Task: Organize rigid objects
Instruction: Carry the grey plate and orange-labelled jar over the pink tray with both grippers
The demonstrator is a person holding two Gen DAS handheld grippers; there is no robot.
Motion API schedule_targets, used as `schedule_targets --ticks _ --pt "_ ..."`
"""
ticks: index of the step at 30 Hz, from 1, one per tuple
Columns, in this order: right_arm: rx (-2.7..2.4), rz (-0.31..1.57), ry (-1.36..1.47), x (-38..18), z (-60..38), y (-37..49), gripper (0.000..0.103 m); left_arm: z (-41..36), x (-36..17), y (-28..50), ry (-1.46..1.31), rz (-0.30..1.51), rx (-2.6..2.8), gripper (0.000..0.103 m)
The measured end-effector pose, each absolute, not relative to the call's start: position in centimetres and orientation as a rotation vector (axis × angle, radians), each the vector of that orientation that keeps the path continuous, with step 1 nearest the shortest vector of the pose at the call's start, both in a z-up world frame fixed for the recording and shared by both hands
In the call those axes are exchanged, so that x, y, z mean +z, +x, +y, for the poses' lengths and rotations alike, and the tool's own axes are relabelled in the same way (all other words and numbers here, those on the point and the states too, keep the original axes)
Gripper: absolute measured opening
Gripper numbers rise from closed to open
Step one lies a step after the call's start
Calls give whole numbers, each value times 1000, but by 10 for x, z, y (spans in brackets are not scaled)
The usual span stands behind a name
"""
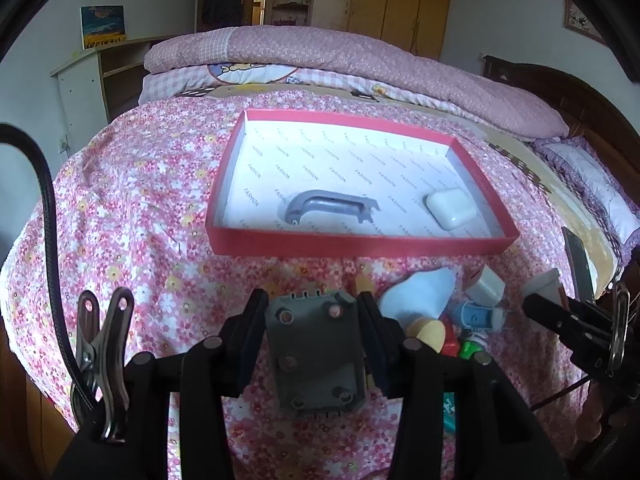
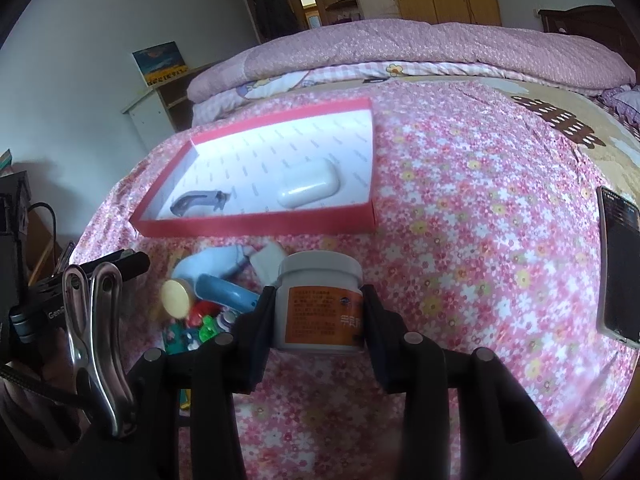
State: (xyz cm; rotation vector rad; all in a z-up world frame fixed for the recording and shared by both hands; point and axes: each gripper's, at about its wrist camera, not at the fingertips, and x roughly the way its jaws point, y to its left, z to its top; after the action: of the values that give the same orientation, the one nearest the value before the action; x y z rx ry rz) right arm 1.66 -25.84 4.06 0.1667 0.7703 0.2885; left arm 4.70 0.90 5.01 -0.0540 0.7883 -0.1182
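Observation:
My left gripper (image 1: pixel 312 304) is shut on a dark grey plastic block (image 1: pixel 316 352), held just above the flowered bedspread. My right gripper (image 2: pixel 319 294) is shut on a white jar with an orange label (image 2: pixel 316 320); its pads press the jar's sides and the jar stands upright. Beyond both lies a shallow red tray (image 1: pixel 360 246) (image 2: pixel 260 224) with a white printed floor. In the tray lie a grey curved handle (image 1: pixel 332 206) (image 2: pixel 200 202) and a white earbud case (image 1: pixel 452 208) (image 2: pixel 308 186).
A heap of small things lies between the grippers in front of the tray: a light blue soft toy (image 1: pixel 424 292) (image 2: pixel 216 264), a white charger (image 1: pixel 486 286) and bright plastic bits (image 2: pixel 200 320). A dark phone (image 2: pixel 618 264) lies on the bed at the right. Folded pink quilts (image 1: pixel 320 56) lie behind the tray.

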Motion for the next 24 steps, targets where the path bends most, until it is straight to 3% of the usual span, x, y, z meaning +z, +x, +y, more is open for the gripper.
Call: schedule_targets --ticks 24 --pt "356 722 150 80 -239 71 42 -10 96 109 -6 717 -166 48"
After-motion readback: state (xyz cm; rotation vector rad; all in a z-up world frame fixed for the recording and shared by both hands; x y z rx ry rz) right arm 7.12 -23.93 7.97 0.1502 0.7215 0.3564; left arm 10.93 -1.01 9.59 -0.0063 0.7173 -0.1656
